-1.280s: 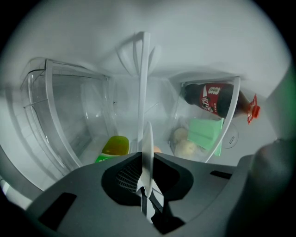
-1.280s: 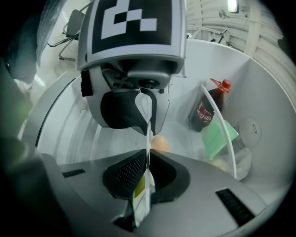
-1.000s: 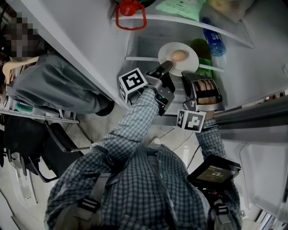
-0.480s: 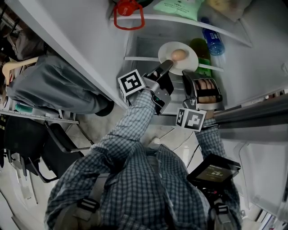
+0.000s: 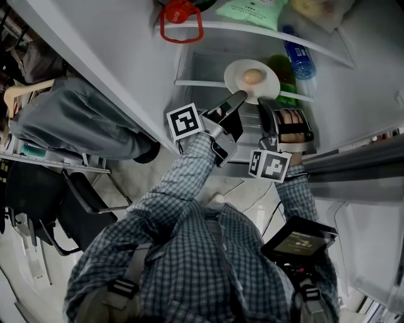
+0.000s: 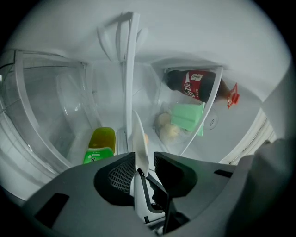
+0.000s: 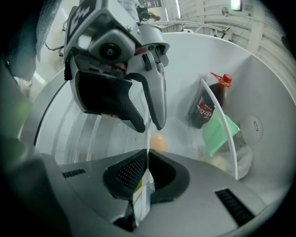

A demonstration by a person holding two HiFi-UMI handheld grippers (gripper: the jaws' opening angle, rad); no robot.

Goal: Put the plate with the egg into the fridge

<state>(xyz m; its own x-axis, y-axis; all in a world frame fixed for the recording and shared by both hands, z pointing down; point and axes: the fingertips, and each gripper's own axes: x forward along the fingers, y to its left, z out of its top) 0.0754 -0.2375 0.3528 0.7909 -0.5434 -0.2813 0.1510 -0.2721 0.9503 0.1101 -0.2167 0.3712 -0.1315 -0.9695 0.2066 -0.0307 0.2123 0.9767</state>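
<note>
A white plate (image 5: 251,80) with a brown egg (image 5: 253,76) lies on a shelf inside the open fridge. In the left gripper view the plate (image 6: 140,139) shows edge-on. Its rim stands between the jaws of my left gripper (image 6: 147,159), which have just been opening and show a gap at the right pad. My right gripper (image 7: 147,159) is shut on the plate's near rim, with the egg (image 7: 157,142) just beyond. In the head view the left gripper (image 5: 238,96) and right gripper (image 5: 264,106) sit side by side at the plate's front edge. The left gripper (image 7: 149,126) hangs open above the plate.
A cola bottle (image 6: 196,85), a green packet (image 6: 187,118) and a bag of food sit in the compartment on the right. A green bottle (image 6: 99,143) lies beside the plate. A red handle (image 5: 182,19) hangs above. A blue bottle (image 5: 300,60) lies further right. A person sits at left (image 5: 76,120).
The left gripper's jaws have opened off the plate's rim and its wrist has tilted slightly. The plate, the egg and the right gripper have stayed put.
</note>
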